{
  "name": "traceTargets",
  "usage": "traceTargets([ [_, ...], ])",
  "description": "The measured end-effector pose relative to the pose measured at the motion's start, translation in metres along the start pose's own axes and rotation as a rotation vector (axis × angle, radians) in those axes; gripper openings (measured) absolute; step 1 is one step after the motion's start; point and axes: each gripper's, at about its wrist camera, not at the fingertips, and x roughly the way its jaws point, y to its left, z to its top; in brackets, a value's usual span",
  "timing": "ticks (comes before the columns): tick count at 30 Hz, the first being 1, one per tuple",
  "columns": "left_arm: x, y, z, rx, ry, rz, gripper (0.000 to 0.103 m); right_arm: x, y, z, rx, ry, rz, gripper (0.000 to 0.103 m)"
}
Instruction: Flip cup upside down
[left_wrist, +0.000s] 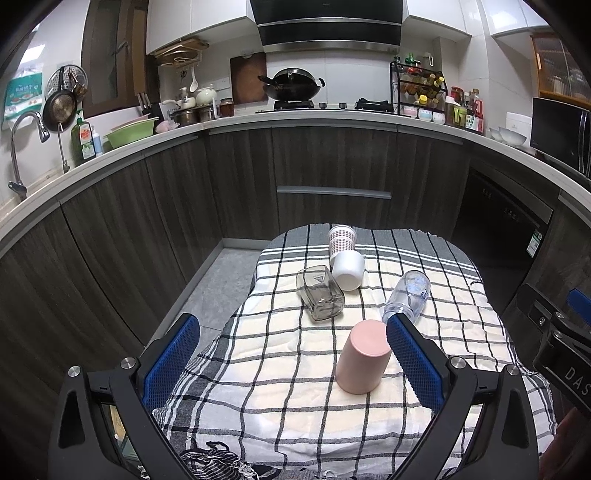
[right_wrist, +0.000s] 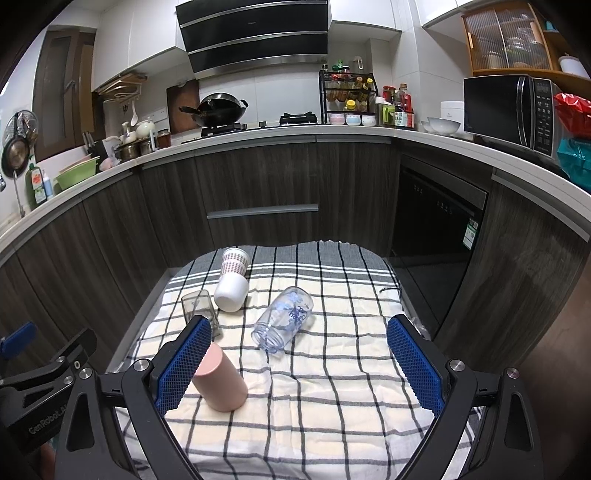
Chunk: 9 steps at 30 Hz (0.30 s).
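Several cups are on the checked cloth (left_wrist: 280, 373). A pink cup (left_wrist: 364, 356) stands upside down near the front; it also shows in the right wrist view (right_wrist: 220, 382). A clear cup with blue print (left_wrist: 407, 295) lies on its side, as in the right wrist view (right_wrist: 282, 319). A square glass (left_wrist: 320, 292) lies on its side. A white cup (left_wrist: 348, 269) and a dotted cup (left_wrist: 341, 238) are behind it. My left gripper (left_wrist: 291, 326) is open, its right pad beside the pink cup. My right gripper (right_wrist: 299, 328) is open above the cloth, empty.
The cloth covers a small table (right_wrist: 388, 273) in a kitchen. Dark cabinets (left_wrist: 332, 166) and a countertop with wok (left_wrist: 291, 86), spice rack (left_wrist: 417, 88) and microwave (right_wrist: 509, 110) stand behind. The floor (left_wrist: 218, 284) drops off left of the table.
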Motion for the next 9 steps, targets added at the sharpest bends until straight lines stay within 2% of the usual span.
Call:
traceTargets([
  [9, 0.0017, 0.0008, -0.0016, 0.001, 0.008, 0.009, 0.103, 0.0019, 0.0012, -0.0027, 0.003, 0.006, -0.001, 0.096],
])
